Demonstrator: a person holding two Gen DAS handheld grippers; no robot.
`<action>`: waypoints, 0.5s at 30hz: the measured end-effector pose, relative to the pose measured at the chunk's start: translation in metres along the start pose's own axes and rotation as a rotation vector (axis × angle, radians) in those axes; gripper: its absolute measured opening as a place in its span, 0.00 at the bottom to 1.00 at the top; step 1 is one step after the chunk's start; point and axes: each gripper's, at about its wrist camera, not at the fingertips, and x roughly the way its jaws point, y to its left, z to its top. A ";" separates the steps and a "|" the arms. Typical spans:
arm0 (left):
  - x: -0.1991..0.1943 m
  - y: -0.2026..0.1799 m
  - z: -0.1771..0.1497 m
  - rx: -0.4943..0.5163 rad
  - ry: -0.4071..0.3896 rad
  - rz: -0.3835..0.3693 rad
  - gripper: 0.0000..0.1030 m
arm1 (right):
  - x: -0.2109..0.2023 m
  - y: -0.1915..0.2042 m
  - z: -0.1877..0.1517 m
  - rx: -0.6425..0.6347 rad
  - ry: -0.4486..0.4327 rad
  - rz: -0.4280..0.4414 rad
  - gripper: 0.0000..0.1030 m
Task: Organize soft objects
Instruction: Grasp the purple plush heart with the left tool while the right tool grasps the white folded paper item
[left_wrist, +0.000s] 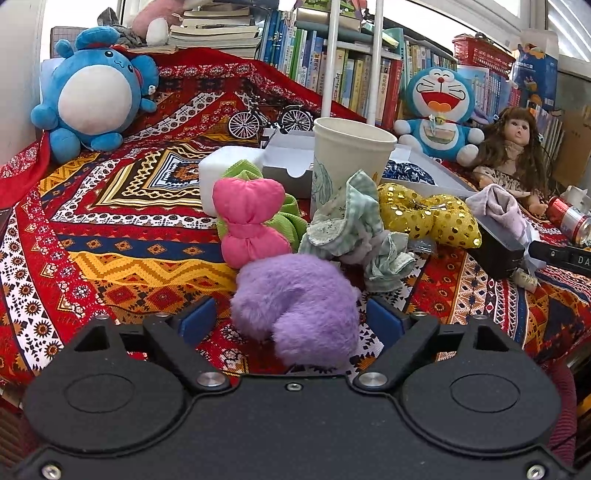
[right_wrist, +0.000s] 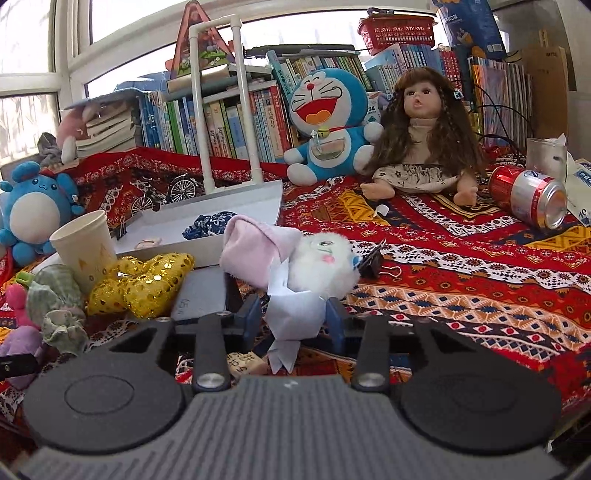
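While the left gripper (left_wrist: 291, 317) straddles a purple fluffy scrunchie (left_wrist: 295, 308) on the patterned cloth (left_wrist: 122, 229), its blue pads stand clear of the fur on both sides, so it is open around the thing, not gripping; its fingertips are mostly hidden behind its own black body. The right gripper (right_wrist: 291, 317) has its pads against a crumpled white paper (right_wrist: 291, 314), pinching it, though how firmly is hard to judge. Just beyond lie a white furry toy (right_wrist: 325, 264) and a pink cloth (right_wrist: 255, 251), the cloth draped over a dark box (right_wrist: 203, 291). Only the right view shows inside the white tray (right_wrist: 221, 206): a blue patterned scrunchie (right_wrist: 208, 223) and a small pale item too small to tell. Only the left view shows the pink bow (left_wrist: 249, 221) whole, beside the green checked scrunchie (left_wrist: 354, 229), gold sequin bow (left_wrist: 428, 218) and paper cup (left_wrist: 347, 158), whose inside is hidden.
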 end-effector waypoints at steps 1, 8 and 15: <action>0.000 -0.001 0.000 0.003 0.001 0.001 0.82 | 0.000 0.001 0.000 -0.007 -0.001 -0.002 0.45; 0.003 -0.004 0.000 0.023 0.006 0.010 0.74 | 0.004 0.003 -0.001 -0.031 0.003 -0.020 0.45; 0.006 -0.011 -0.003 0.076 0.011 0.039 0.74 | 0.006 0.002 -0.002 -0.031 0.012 -0.022 0.46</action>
